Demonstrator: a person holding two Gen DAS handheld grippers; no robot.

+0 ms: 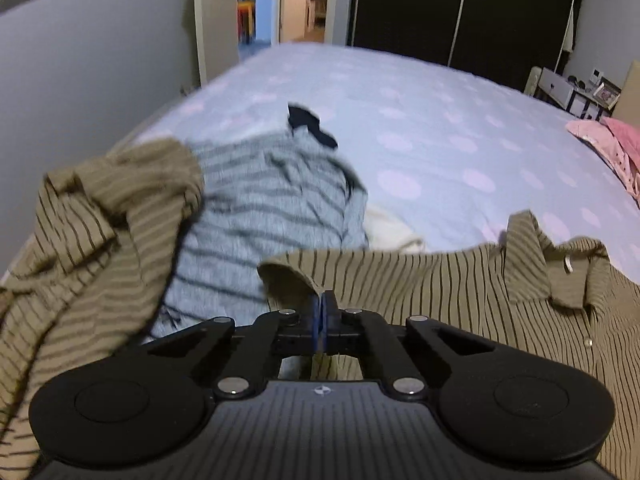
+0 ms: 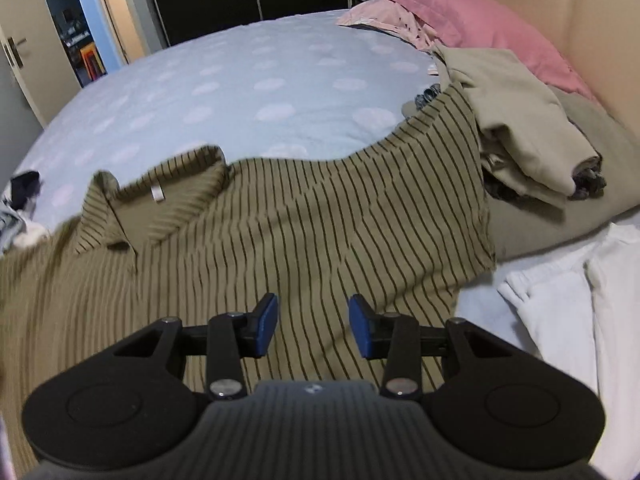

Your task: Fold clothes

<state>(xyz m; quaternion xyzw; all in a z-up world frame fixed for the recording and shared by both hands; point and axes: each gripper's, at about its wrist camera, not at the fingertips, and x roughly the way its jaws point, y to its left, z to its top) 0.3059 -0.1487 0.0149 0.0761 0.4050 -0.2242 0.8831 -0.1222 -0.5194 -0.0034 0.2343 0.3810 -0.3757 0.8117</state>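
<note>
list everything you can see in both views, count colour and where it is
olive-brown striped collared shirt: 1, olive with dark stripes, spread on the bed under both grippers
pale blue bedsheet with light dots: 1, covers the bed
grey knit top with dark stripes: 1, left of the shirt, partly under it
dark navy cloth piece: 1, beyond the grey top
pink pillow: 1, at the headboard
pale pink garment: 1, beside the pillow
folded beige clothes: 1 pile, on an olive pillow
white cloth: 1, near right
left gripper: black, blue pads, shut on a shirt edge
right gripper: black, blue pads, open above the shirt
</note>
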